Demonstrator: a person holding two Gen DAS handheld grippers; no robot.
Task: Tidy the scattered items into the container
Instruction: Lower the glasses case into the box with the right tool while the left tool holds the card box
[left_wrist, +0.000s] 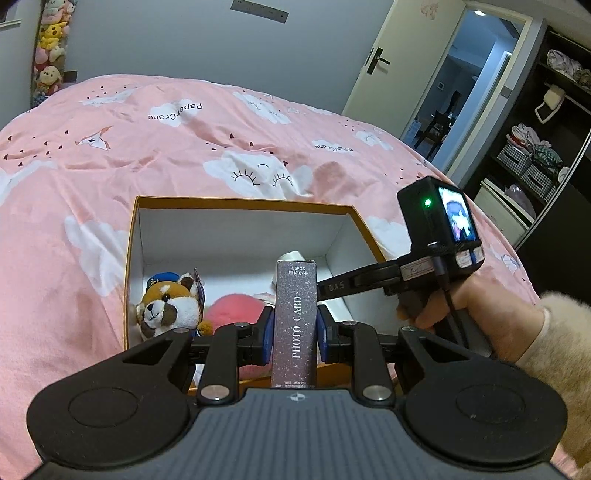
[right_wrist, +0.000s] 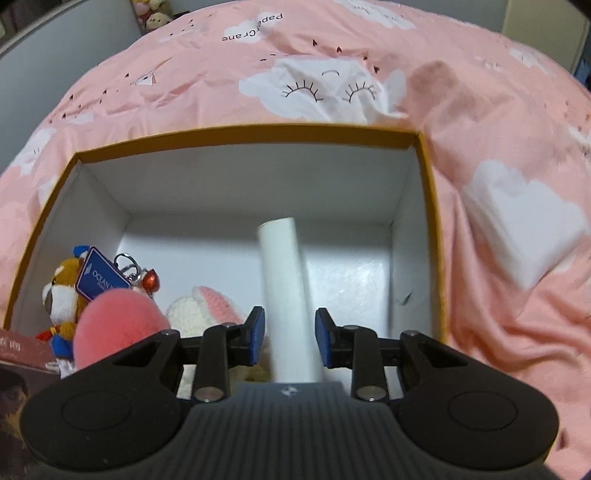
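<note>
My left gripper (left_wrist: 295, 332) is shut on a tall grey box printed "PHOTO CARD" (left_wrist: 295, 325), held upright over the near edge of the open orange-rimmed box (left_wrist: 243, 204). My right gripper (right_wrist: 290, 338) reaches into the same box (right_wrist: 240, 136) from the right, and its blue pads (right_wrist: 258, 334) sit against the sides of a white tube (right_wrist: 284, 288) that leans slightly left. The tube's top (left_wrist: 293, 256) shows behind the card box in the left wrist view. A raccoon plush (left_wrist: 168, 308) and a pink plush (left_wrist: 236, 308) lie on the box floor.
The box rests on a bed with a pink cloud-print cover (left_wrist: 184, 147). A blue tag and key ring (right_wrist: 107, 277) and a cream and pink knitted toy (right_wrist: 207, 306) lie by the plush. A person's hand and fluffy sleeve (left_wrist: 546, 332) hold the right gripper. An open door (left_wrist: 424, 92) and shelves (left_wrist: 535, 147) stand at the right.
</note>
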